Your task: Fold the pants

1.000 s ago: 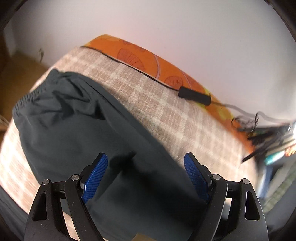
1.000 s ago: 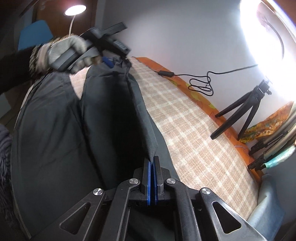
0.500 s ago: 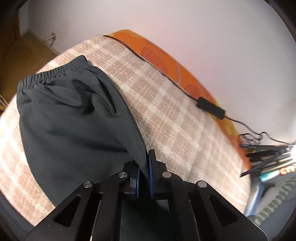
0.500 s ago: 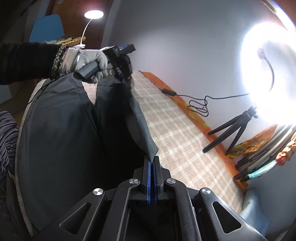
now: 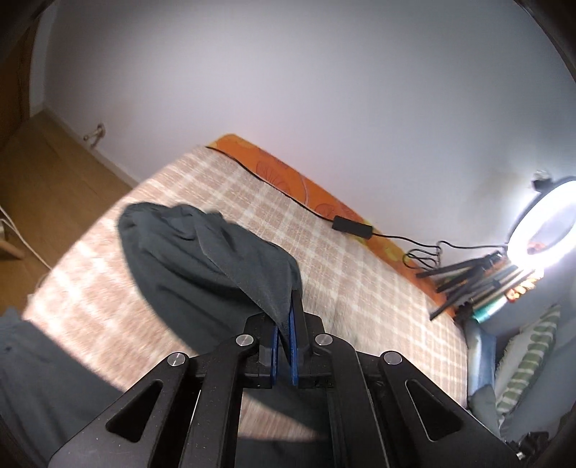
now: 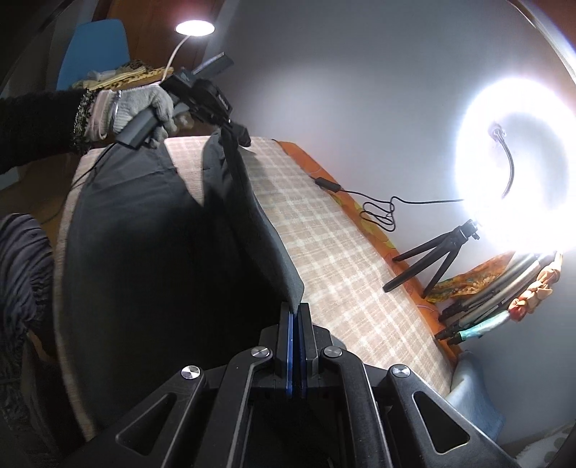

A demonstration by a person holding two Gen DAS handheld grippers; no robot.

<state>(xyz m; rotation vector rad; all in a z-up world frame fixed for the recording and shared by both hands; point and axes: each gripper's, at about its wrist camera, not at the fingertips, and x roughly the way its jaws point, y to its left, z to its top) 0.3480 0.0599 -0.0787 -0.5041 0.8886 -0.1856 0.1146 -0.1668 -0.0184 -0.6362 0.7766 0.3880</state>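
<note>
Dark grey pants (image 6: 144,244) lie on a bed with a beige plaid cover (image 6: 342,273). My right gripper (image 6: 296,309) is shut on the pants' right-hand edge, which rises off the bed as a taut fold. At the far end of that fold a gloved hand holds my left gripper (image 6: 234,133), also shut on the cloth. In the left wrist view my left gripper (image 5: 286,316) pinches the pants (image 5: 201,266) between its blue pads, and the lifted cloth drapes down toward the plaid cover (image 5: 360,288).
A bright ring light (image 6: 518,180) on a small tripod (image 6: 439,259) stands at the bed's right side, its black cable (image 6: 378,208) trailing over an orange sheet (image 5: 306,190). Rolled items (image 6: 496,306) lie near it. A blue chair (image 6: 93,50) and a lamp (image 6: 194,28) stand behind.
My left gripper closed on the pants' edge and lifted it up and back, bunching the waist end. My right gripper, shut throughout, rose with its edge; the fold now hangs taut between both.
</note>
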